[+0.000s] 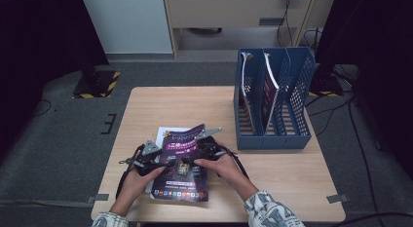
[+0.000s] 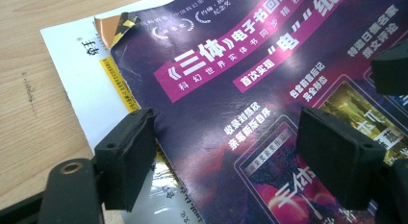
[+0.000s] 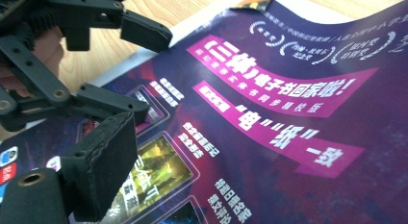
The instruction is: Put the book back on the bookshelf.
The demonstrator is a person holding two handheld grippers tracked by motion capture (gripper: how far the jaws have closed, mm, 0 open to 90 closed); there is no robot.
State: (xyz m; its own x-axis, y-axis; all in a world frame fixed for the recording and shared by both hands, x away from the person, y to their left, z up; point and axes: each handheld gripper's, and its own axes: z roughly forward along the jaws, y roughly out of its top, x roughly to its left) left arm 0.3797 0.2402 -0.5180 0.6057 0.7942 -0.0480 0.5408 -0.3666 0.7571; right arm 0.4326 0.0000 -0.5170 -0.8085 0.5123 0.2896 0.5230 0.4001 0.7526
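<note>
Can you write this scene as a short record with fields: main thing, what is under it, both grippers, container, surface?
main thing: glossy purple magazine, far edge lifted and curled
under it: white printed booklet, flat on table
left gripper: jaws open, one each side of the magazine's left edge
right gripper: on the magazine's right side; whether it grips, cannot tell
container: blue plastic file rack, magazines standing inside
surface: light wooden table
</note>
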